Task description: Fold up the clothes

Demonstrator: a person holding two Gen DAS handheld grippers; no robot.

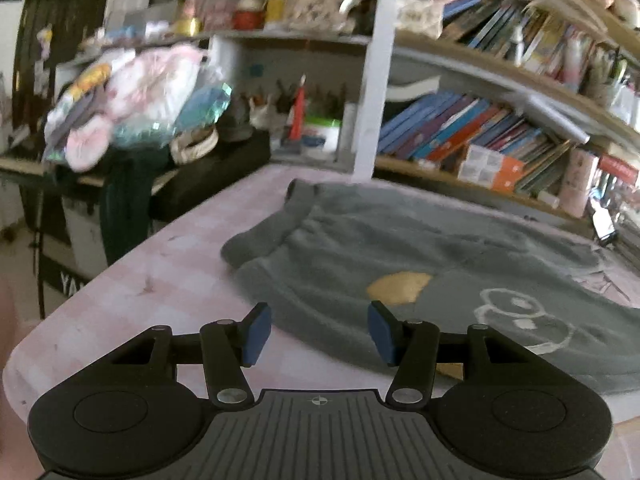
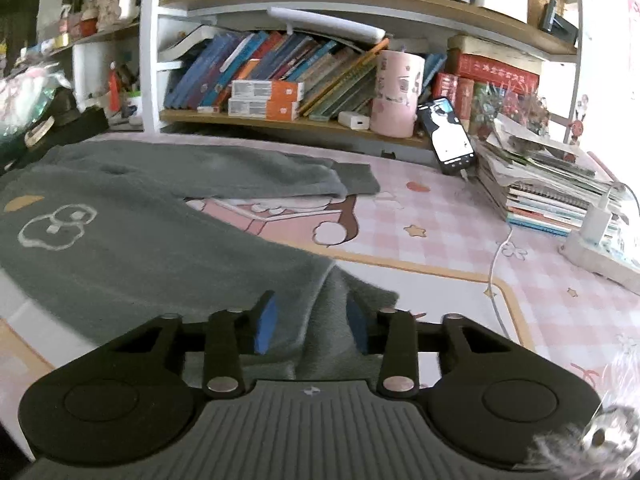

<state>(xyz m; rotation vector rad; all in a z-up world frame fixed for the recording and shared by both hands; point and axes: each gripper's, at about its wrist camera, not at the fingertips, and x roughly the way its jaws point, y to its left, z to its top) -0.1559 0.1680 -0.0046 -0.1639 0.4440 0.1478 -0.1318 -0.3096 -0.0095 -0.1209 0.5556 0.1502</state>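
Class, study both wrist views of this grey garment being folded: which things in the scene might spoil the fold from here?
1. Only the right tool pinches the grey garment; the left tool is open and empty, so pulling may skew the fold.
2. A dragged sleeve might knock the propped phone or snag the white cable.

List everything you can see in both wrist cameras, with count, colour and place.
Fleecy grey sweater: one, grey with yellow patch and white outline print, spread on the table.
Pink checked table cover: one, pink and white, under the sweater.
Black smartphone: one, screen lit, propped against the stacked books.
Pale pink cylindrical container: one, on the lower shelf.
Orange and white boxes: two, stacked on the lower shelf.
White charger plug: one, far right.
Shelved books: many, mixed colours.
Left gripper: black, blue pads, open, empty.
Right gripper: black, blue pads, closed on sweater fabric.
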